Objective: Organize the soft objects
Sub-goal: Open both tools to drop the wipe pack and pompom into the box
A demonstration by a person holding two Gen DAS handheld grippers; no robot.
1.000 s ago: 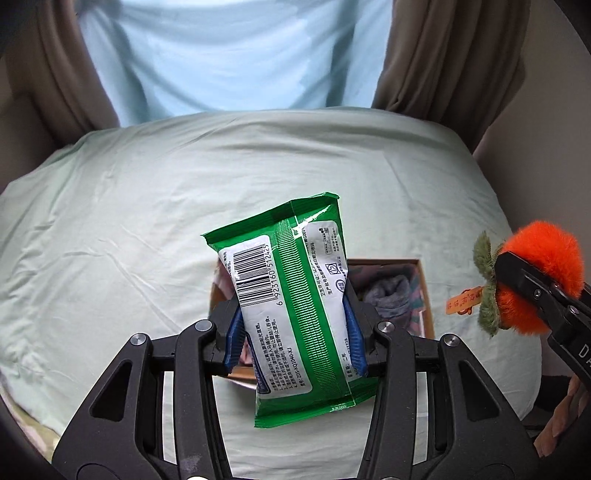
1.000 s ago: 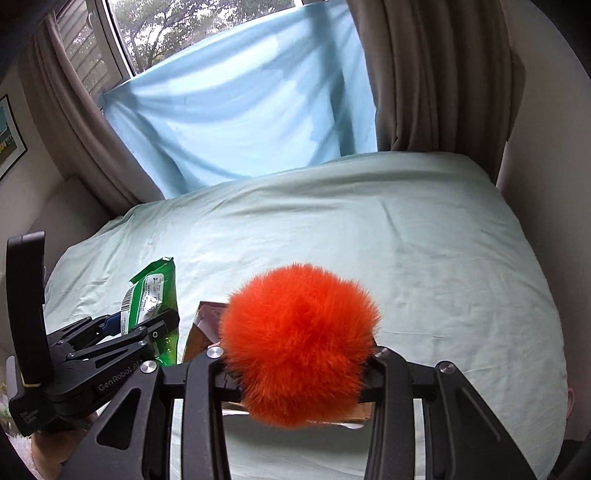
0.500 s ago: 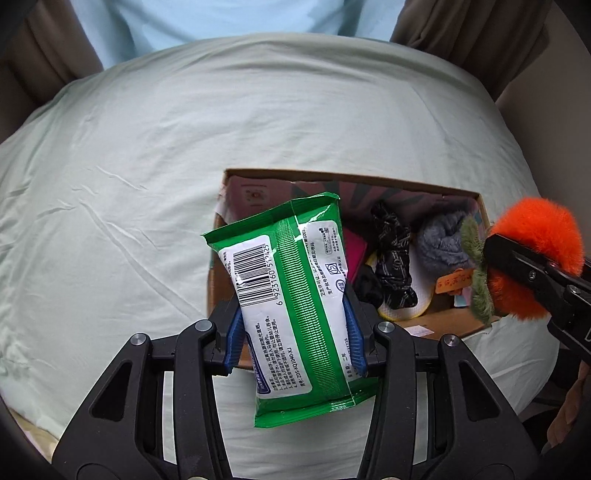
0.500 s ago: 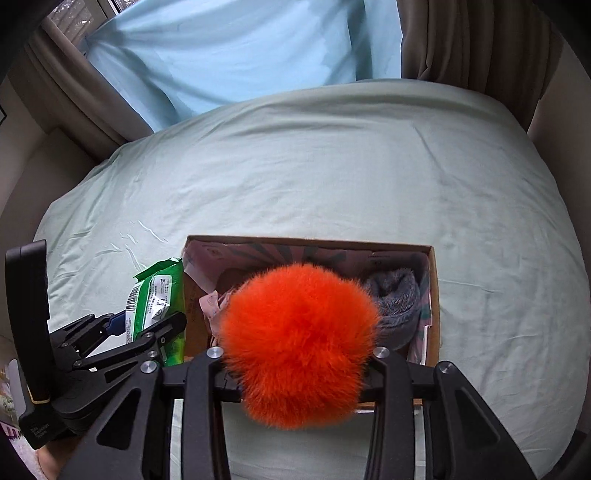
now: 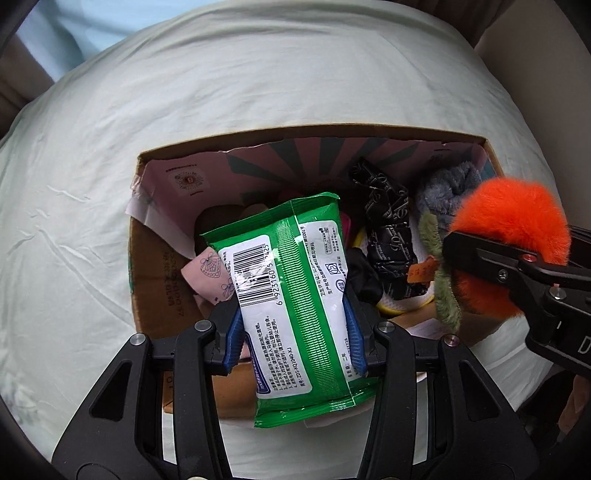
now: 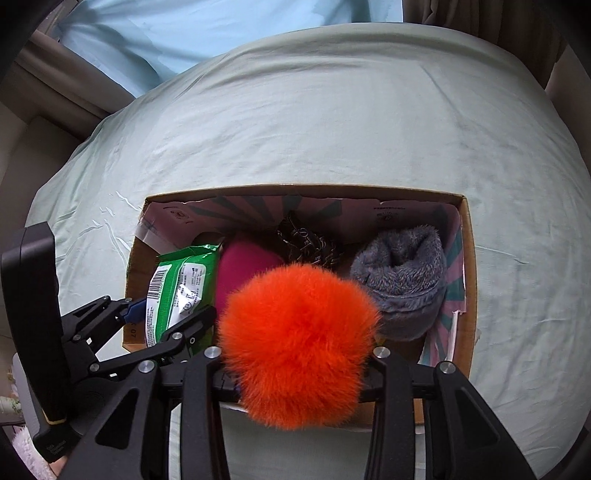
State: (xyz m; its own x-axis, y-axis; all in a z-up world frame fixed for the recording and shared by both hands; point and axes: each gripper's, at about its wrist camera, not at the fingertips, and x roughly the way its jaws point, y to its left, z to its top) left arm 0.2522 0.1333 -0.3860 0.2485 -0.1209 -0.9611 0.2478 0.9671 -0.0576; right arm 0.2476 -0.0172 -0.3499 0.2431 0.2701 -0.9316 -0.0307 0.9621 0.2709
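Left gripper (image 5: pixel 291 332): fingers (image 5: pixel 232 343) blue-padded, closed against both long sides of the green wipes packet (image 5: pixel 291 291). The packet stands lengthwise between the fingers, barcode side facing the camera, its far end reaching forward over the near-left part of the cardboard box (image 5: pixel 147 266), held above the contents rather than resting on them.

Right gripper (image 6: pixel 295 363): fingers mostly hidden by fur, closed on the orange pompom (image 6: pixel 299 343), which fills the gap between them and bulges out above and below. From the left wrist view the same pompom (image 5: pixel 517 221) sits to the right of the left fingers, over the box's right end, with an olive-green fuzzy trim (image 5: pixel 439 273) and a small orange tag (image 5: pixel 421 271) on its left side.

Cardboard box, open-topped, directly ahead of both pairs of fingers, resting on the bed (image 6: pixel 332 129); inner walls pink with dark radiating stripes. Contents, left to right ahead of the fingers:
- pink printed cloth (image 5: pixel 208 273), beside the packet's left edge;
- magenta soft item (image 6: pixel 243 273), just left of the pompom;
- black patterned fabric (image 5: pixel 388 236), near the middle;
- grey fleece roll (image 6: pixel 402 280), at the right end, beyond and right of the pompom.

Bed: pale green sheet, wrinkled, surrounding the box on all sides. Beyond it, a light blue cloth (image 6: pixel 221 29) and brown curtains (image 6: pixel 74 85).
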